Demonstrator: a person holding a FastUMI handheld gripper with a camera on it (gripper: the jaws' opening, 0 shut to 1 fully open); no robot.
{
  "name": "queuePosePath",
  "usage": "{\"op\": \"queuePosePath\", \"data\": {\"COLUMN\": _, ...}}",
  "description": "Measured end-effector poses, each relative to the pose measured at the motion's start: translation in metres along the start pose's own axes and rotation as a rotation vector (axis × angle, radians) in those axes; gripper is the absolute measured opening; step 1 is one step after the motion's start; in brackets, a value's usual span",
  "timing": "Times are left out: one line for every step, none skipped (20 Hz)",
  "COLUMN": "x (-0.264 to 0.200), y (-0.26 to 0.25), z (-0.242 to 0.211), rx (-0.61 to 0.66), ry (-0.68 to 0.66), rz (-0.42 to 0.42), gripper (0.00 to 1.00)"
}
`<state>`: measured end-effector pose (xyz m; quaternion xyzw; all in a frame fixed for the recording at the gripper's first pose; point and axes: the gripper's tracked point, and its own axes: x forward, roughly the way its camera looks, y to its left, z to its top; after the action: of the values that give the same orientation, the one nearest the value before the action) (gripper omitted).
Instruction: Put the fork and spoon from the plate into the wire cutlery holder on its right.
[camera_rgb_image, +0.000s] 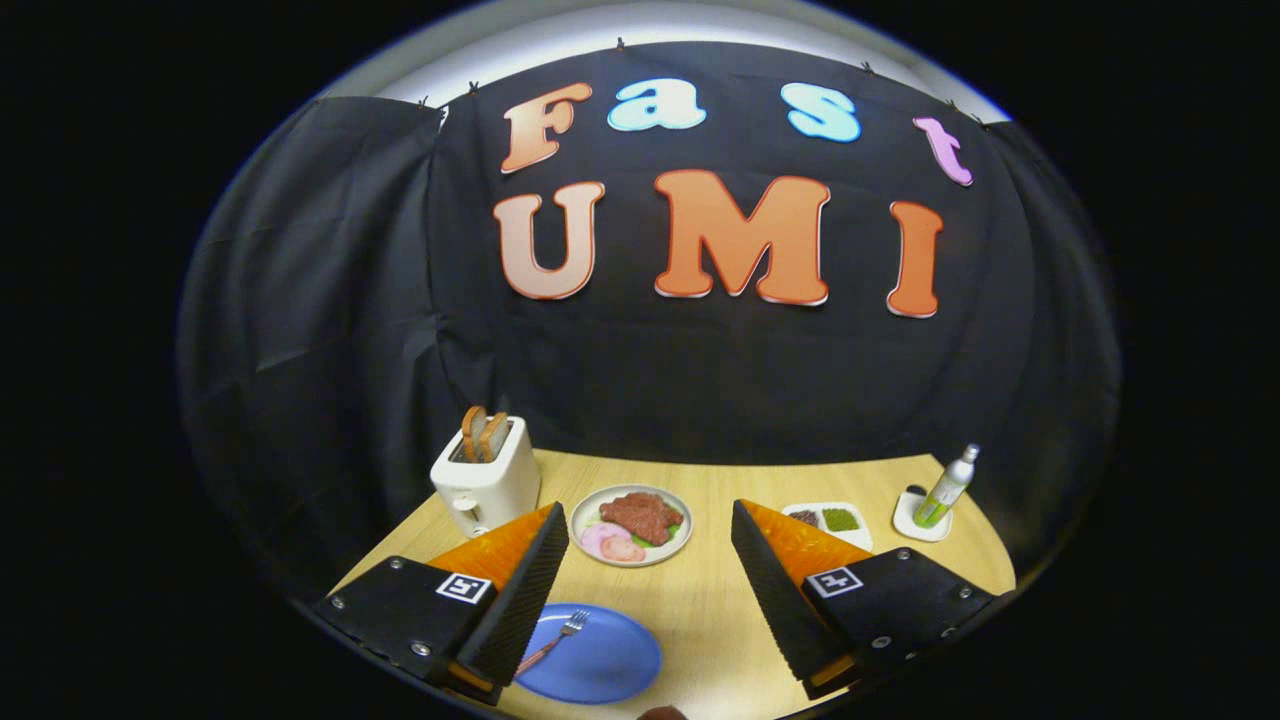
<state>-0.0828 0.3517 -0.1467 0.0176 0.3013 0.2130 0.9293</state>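
Seen from the gripper (650, 590), held high above the wooden table (700, 600) and tilted down, its fingers are spread wide and empty. The fork (556, 640) lies on the blue plate (600, 665), just beside the left finger. A low, centred descent over the fork's handle is judged best. The toaster (487, 475) and the plate of food (631, 525) stand beyond.

Tongs (650, 560) wide apart, empty; fork (556, 640) on blue plate (610, 665).
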Motion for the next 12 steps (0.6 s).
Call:
{"op": "queuePosePath", "data": {"x": 0.004, "y": 0.011, "z": -0.016, "rx": 0.03, "ry": 0.05, "rz": 0.017, "gripper": 0.98}}
{"op": "queuePosePath", "data": {"x": 0.01, "y": 0.018, "z": -0.036, "rx": 0.048, "ry": 0.123, "rz": 0.017, "gripper": 0.99}}
{"op": "queuePosePath", "data": {"x": 0.012, "y": 0.024, "z": -0.055, "rx": 0.068, "ry": 0.197, "rz": 0.024, "gripper": 0.98}}
{"op": "queuePosePath", "data": {"x": 0.015, "y": 0.03, "z": -0.074, "rx": 0.09, "ry": 0.275, "rz": 0.027, "gripper": 0.98}}
{"op": "queuePosePath", "data": {"x": 0.016, "y": 0.037, "z": -0.092, "rx": 0.112, "ry": 0.357, "rz": 0.036, "gripper": 0.98}}
{"op": "queuePosePath", "data": {"x": 0.018, "y": 0.045, "z": -0.112, "rx": 0.128, "ry": 0.436, "rz": 0.045, "gripper": 0.98}}
{"op": "queuePosePath", "data": {"x": 0.018, "y": 0.055, "z": -0.127, "rx": 0.139, "ry": 0.508, "rz": 0.054, "gripper": 0.97}}
{"op": "queuePosePath", "data": {"x": 0.017, "y": 0.061, "z": -0.139, "rx": 0.144, "ry": 0.581, "rz": 0.063, "gripper": 0.96}}
{"op": "queuePosePath", "data": {"x": 0.015, "y": 0.069, "z": -0.153, "rx": 0.139, "ry": 0.649, "rz": 0.079, "gripper": 0.95}}
{"op": "queuePosePath", "data": {"x": 0.01, "y": 0.075, "z": -0.168, "rx": 0.132, "ry": 0.716, "rz": 0.085, "gripper": 0.92}}
{"op": "queuePosePath", "data": {"x": 0.01, "y": 0.082, "z": -0.182, "rx": 0.125, "ry": 0.766, "rz": 0.091, "gripper": 0.91}}
{"op": "queuePosePath", "data": {"x": 0.01, "y": 0.086, "z": -0.194, "rx": 0.116, "ry": 0.807, "rz": 0.086, "gripper": 0.88}}
